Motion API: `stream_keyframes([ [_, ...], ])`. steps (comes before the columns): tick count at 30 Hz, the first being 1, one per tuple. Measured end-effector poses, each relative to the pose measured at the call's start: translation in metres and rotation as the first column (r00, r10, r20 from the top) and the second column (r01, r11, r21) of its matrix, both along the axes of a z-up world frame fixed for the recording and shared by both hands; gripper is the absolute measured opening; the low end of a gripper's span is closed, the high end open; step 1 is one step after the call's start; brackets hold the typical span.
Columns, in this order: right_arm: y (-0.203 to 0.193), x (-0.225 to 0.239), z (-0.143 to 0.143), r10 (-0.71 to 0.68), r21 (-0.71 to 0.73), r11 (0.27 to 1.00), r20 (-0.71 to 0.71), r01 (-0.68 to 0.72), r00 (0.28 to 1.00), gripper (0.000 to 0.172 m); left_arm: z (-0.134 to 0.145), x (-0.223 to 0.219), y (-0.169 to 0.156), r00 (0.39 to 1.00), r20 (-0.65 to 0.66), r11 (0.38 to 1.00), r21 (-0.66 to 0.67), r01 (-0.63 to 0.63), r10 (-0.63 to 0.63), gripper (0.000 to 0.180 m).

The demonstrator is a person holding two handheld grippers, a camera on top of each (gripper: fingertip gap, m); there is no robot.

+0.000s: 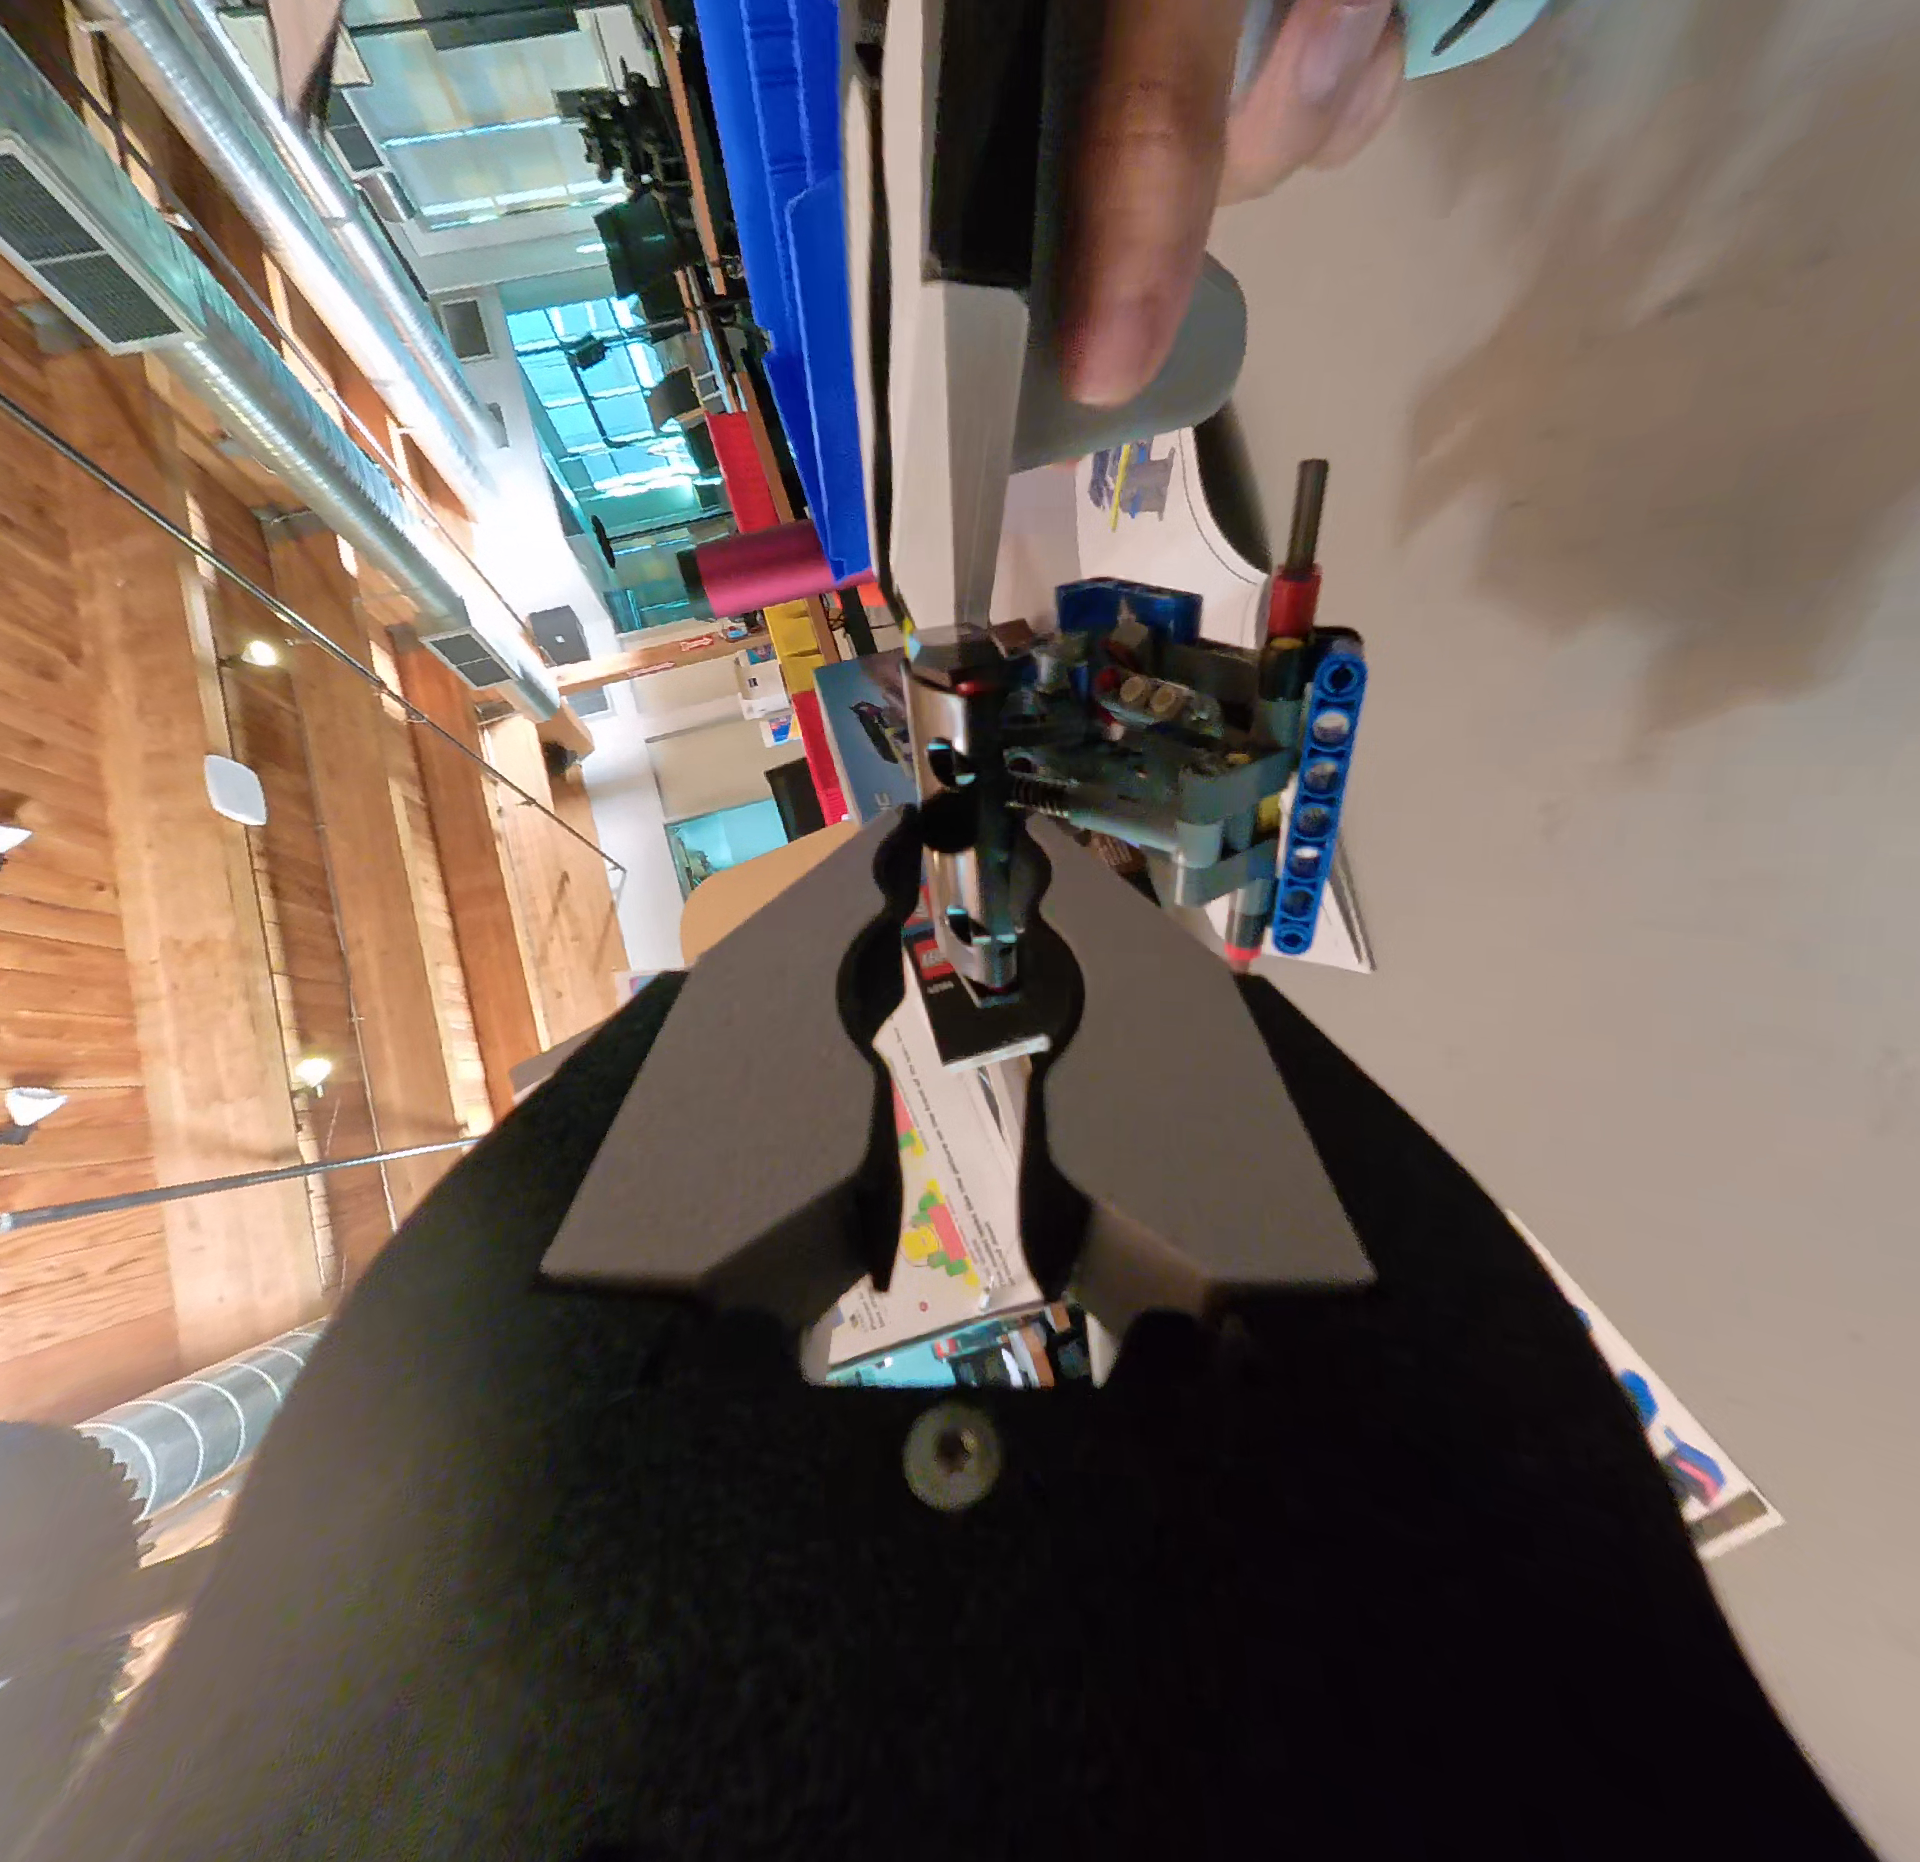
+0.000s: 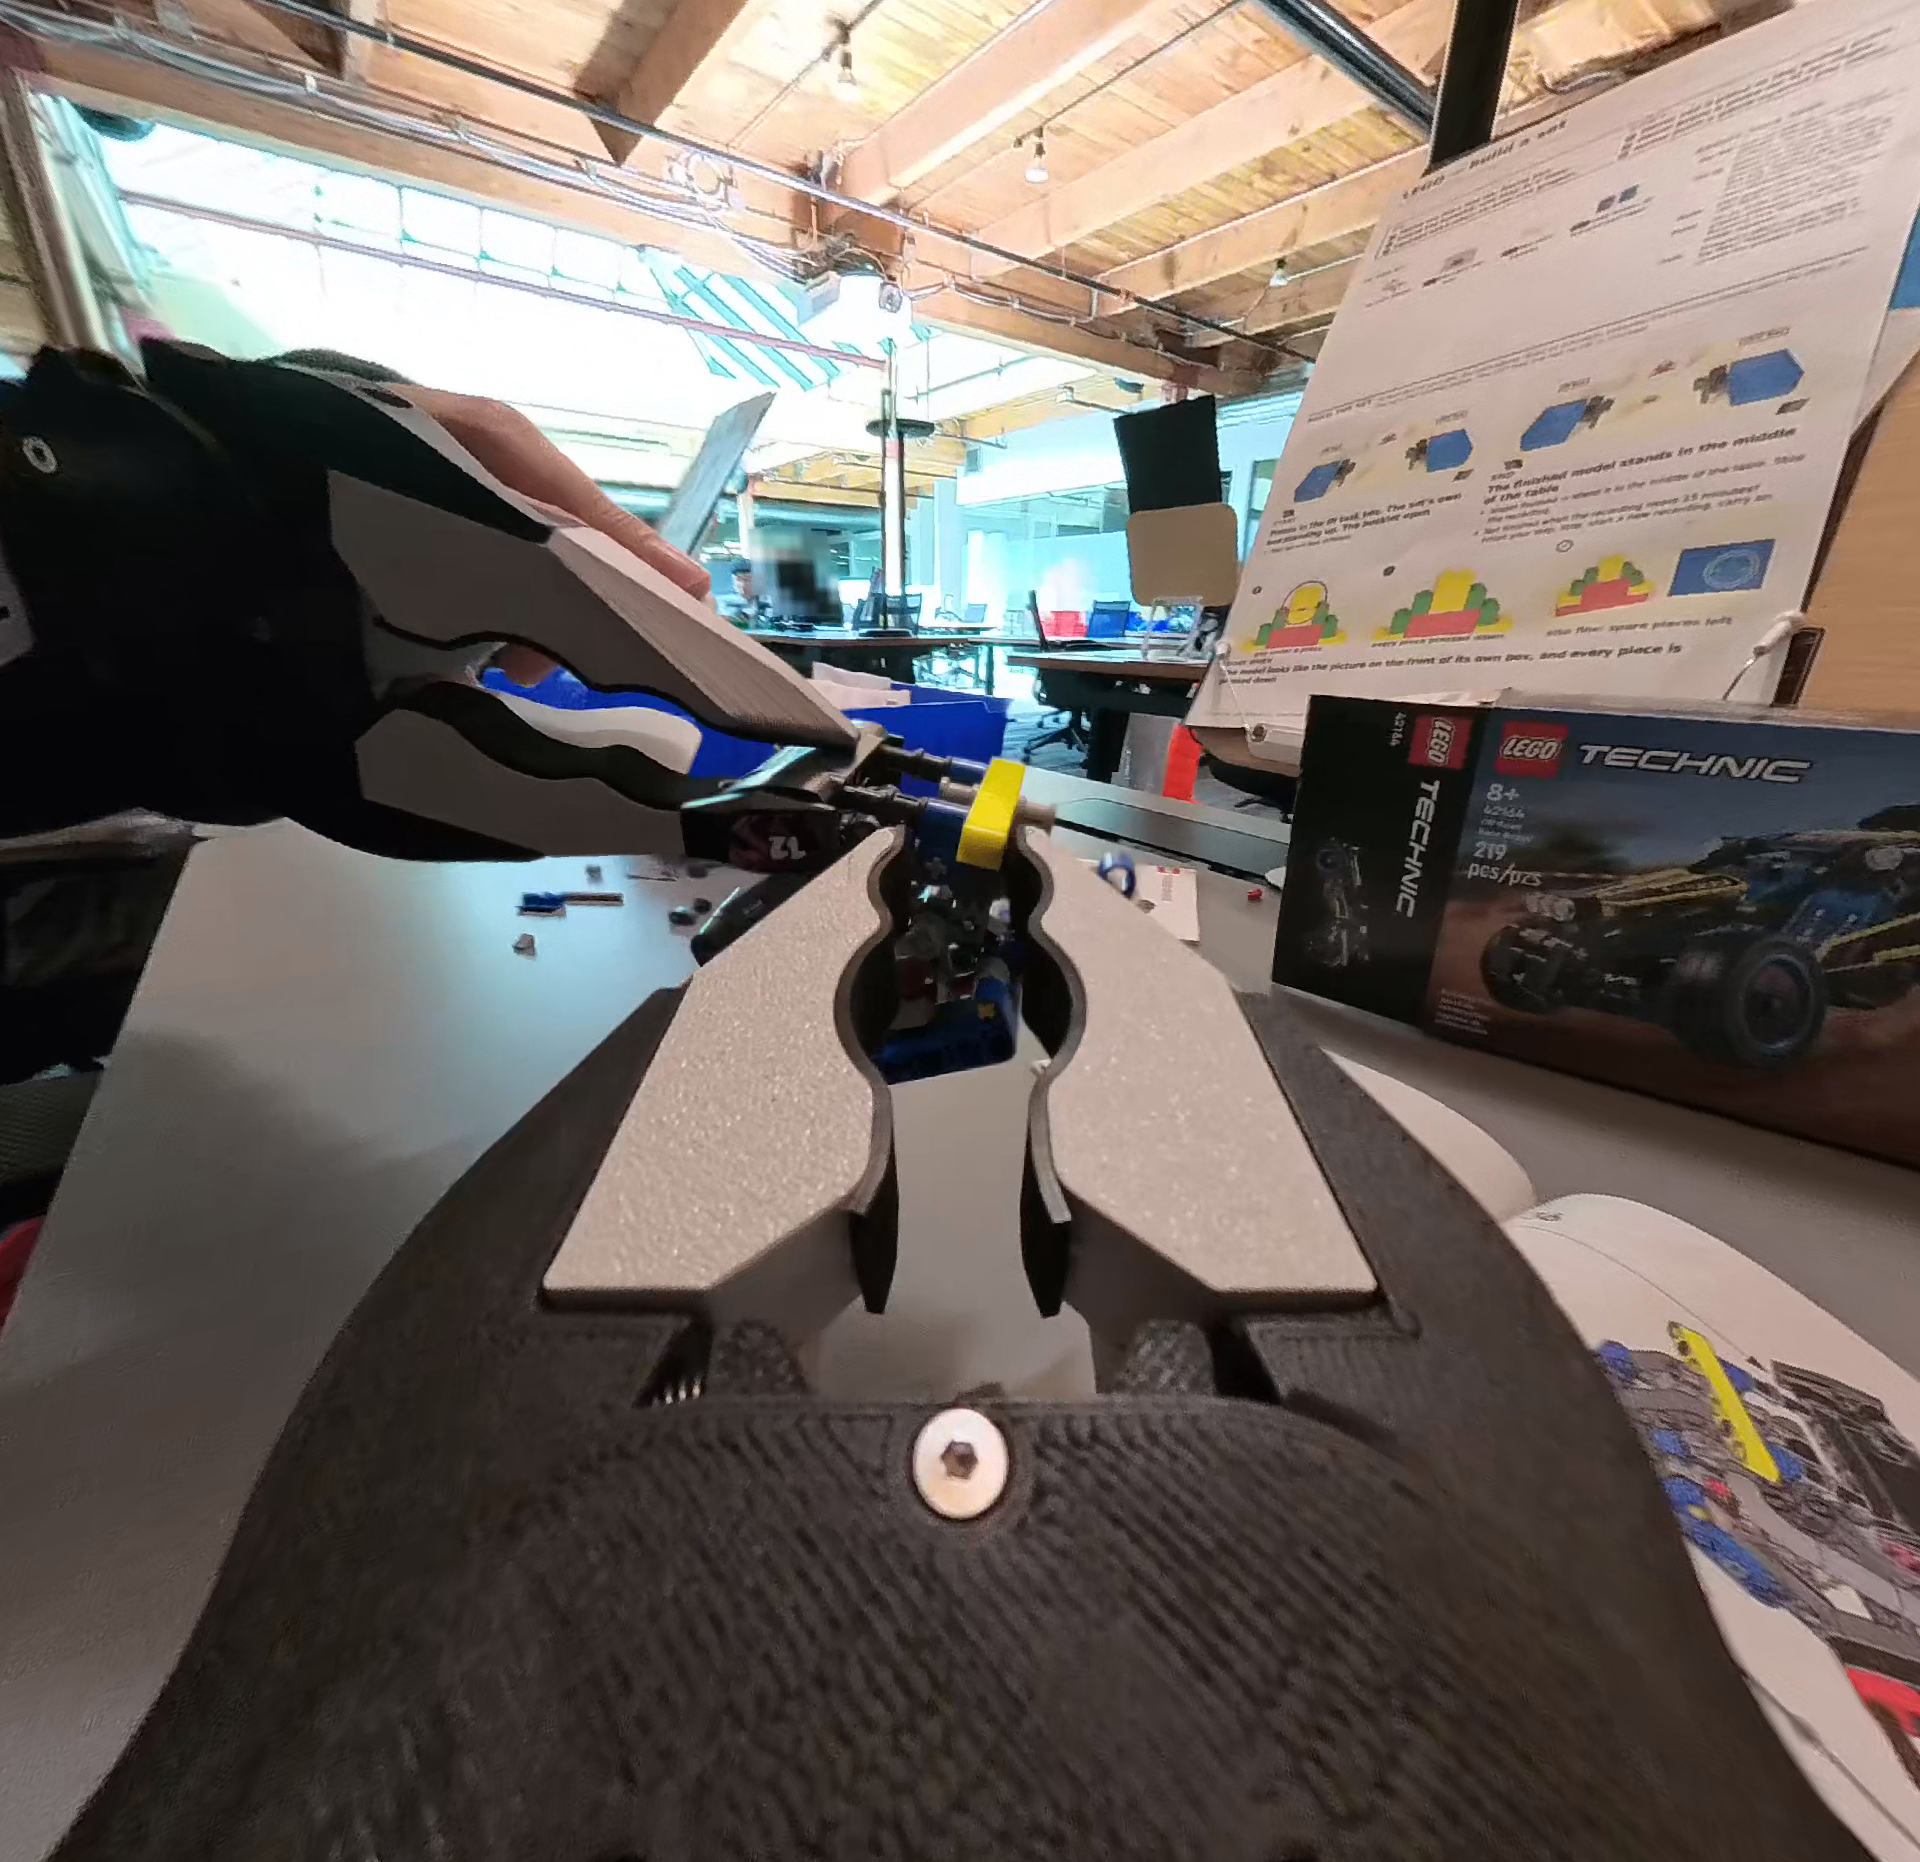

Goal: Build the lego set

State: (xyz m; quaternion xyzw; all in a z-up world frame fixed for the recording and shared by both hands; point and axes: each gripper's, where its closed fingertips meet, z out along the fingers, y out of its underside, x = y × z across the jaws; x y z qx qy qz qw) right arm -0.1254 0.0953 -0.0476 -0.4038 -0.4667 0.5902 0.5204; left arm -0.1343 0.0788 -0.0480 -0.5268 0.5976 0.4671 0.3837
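Observation:
My left gripper (image 1: 971, 846) is shut on a black panel piece (image 1: 951, 742) with a sticker and two black pins. In the right wrist view it (image 2: 831, 763) comes in from the left, and the panel's (image 2: 748, 825) pins point at the blue connectors of a small brick model (image 2: 945, 991). My right gripper (image 2: 961, 846) is shut on that model, a blue and grey build with a yellow piece (image 2: 992, 799) on top. In the left wrist view the right gripper (image 1: 966, 617) comes from the top, and the model (image 1: 1174, 752) with its blue holed beam (image 1: 1314, 804) sits just right of my fingertips.
The set's box (image 2: 1600, 877) stands at the right with a printed sheet (image 2: 1558, 410) propped behind it. An open booklet (image 2: 1766, 1480) lies at the near right. Loose small parts (image 2: 561, 903) lie on the grey table (image 2: 312, 1033). Blue bins (image 2: 935, 721) stand behind. A person's fingers (image 1: 1122, 202) grip the right gripper. The tips of both grippers are at nearly the same place.

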Motion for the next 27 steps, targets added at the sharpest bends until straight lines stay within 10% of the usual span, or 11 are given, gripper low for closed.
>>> stream_keyframes([
  [27,-0.002,0.003,-0.002,0.141,-0.187,0.973,0.019,-0.135,0.990,0.013,0.010,0.013,0.006,0.999,-0.009,0.998,-0.037,-0.042,0.041,0.004],
])
